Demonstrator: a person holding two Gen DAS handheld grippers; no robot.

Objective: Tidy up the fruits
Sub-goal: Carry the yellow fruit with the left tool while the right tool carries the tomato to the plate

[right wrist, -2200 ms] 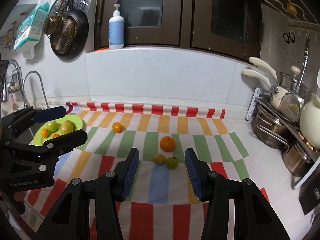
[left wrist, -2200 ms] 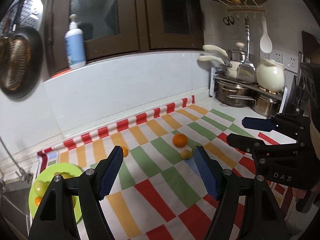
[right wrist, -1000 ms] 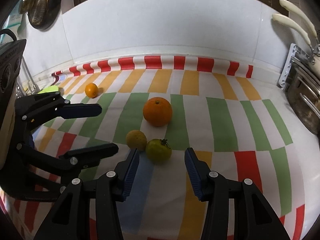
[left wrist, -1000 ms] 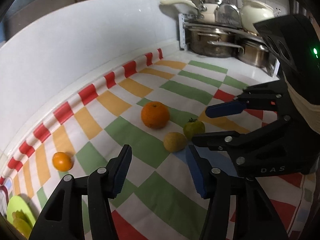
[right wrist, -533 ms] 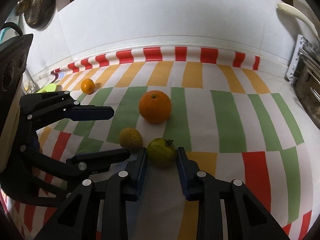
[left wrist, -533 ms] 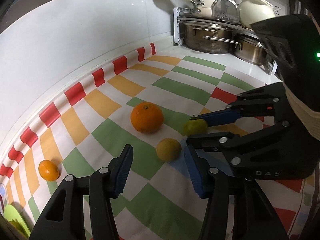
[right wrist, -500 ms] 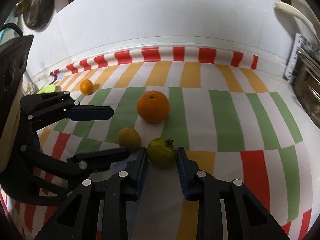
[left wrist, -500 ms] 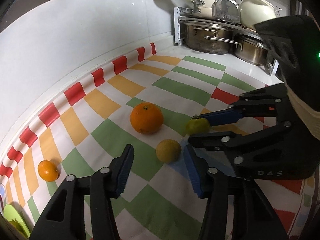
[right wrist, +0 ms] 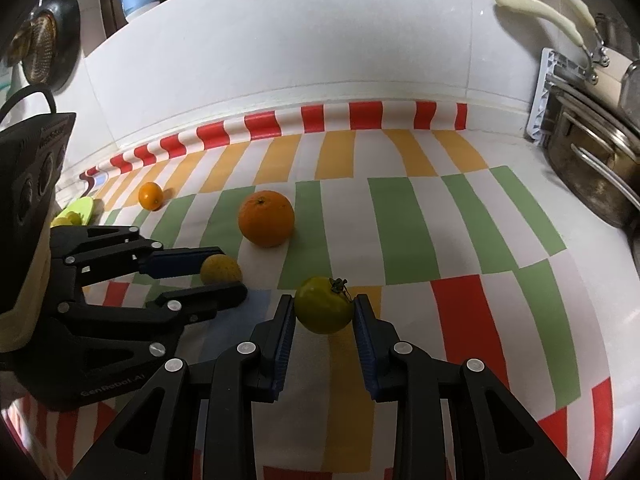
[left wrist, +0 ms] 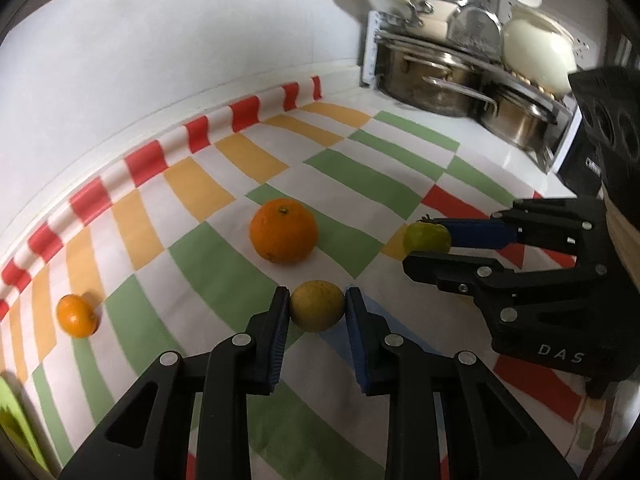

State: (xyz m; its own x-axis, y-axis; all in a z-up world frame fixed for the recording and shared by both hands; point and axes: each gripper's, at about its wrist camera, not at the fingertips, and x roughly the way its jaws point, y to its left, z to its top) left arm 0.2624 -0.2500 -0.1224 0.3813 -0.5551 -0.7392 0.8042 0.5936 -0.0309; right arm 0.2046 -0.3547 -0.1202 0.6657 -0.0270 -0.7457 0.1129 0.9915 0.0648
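While your left gripper [left wrist: 317,312] pinches the yellow fruit [left wrist: 317,311] on the checked cloth [left wrist: 360,168], your right gripper [right wrist: 324,312] clamps the green tomato [right wrist: 323,304] just beside it. Beyond them sit 1 large orange [left wrist: 283,230] and 1 small orange [left wrist: 77,316], well apart.

Fruit on the table: four pieces. One large orange [left wrist: 283,231], one small orange [left wrist: 77,315], one yellow-brown round fruit [left wrist: 316,306], one green tomato [right wrist: 324,304]. Grippers: two, the left gripper [left wrist: 317,311] and the right gripper [right wrist: 323,309]. Green plates: one [right wrist: 82,207], holding fruit that cannot be counted.
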